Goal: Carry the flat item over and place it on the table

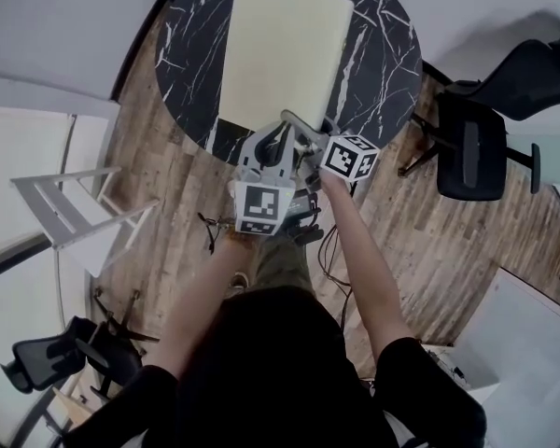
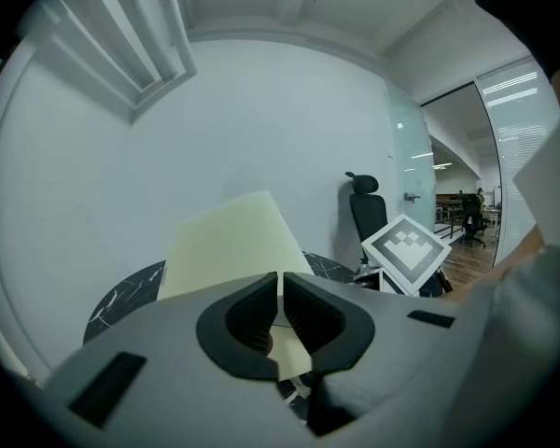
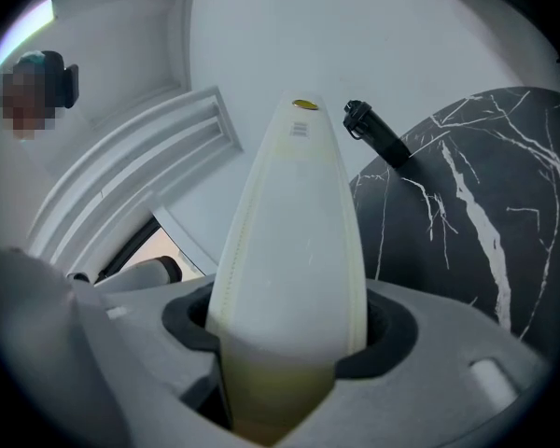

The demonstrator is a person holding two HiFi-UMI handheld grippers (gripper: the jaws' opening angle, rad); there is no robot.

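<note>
Where the flat item lies: the cream flat item (image 1: 285, 54) stretches over the round black marble table (image 1: 387, 73). It runs from the rim at 6 o'clock toward 12 o'clock, a little left of centre. Whether its underside touches the tabletop cannot be told.
Left gripper: the left gripper (image 2: 280, 297) has its jaws nearly together, clenched on a thin part of the item's near edge.
Right gripper: the right gripper (image 3: 289, 339) has its jaws wider apart. The pads press on both sides of a thicker, seamed part of the item, which fills the gap between them.
Gripper places: both meet the item's near edge at the table's 6 o'clock rim, just beside each other. The right one comes in slanted from about 4 o'clock.
Person: stands at the table's 6 o'clock side, both arms (image 1: 359, 250) stretched forward.
Office chair: a black office chair (image 1: 471, 147) stands at the table's 3 to 4 o'clock, apart from it, on the wooden floor (image 1: 439, 241).
White frame: a white frame (image 1: 75, 208) stands at about 8 o'clock, well apart from the table.
Far rim: a dark object (image 3: 378, 133) sits near 12 o'clock, too small to identify.
</note>
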